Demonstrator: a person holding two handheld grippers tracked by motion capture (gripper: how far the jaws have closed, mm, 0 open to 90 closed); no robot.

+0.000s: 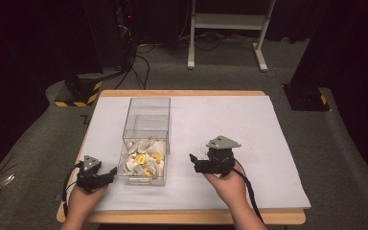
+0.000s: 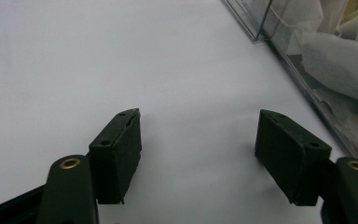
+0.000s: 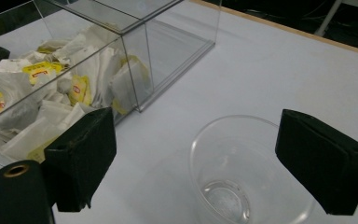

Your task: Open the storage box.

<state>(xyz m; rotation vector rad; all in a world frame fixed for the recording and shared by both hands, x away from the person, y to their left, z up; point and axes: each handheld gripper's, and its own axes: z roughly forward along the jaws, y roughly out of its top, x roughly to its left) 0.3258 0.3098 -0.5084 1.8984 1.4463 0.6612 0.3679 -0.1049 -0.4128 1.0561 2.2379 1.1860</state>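
Looked like the cup-grabbing step: the right gripper [image 3: 191,163] hung wide open over the clear plastic cup [image 3: 242,172], pads not touching it, cup upright just right of the tea bag box [image 1: 146,143]. Next it needed to drop and squeeze. The left gripper [image 2: 198,154] sat open and empty beside the box, with plenty of bare table [image 1: 249,120] to the right.

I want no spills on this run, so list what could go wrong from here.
1. The clear plastic cup sits between the open jaws of the right gripper; it looks thin and light, so a hard squeeze could crush it or tip it.
2. The clear box of tea bags stands close by; a sideways swing could knock its wall.
3. The left gripper is open beside the box and could nudge it.
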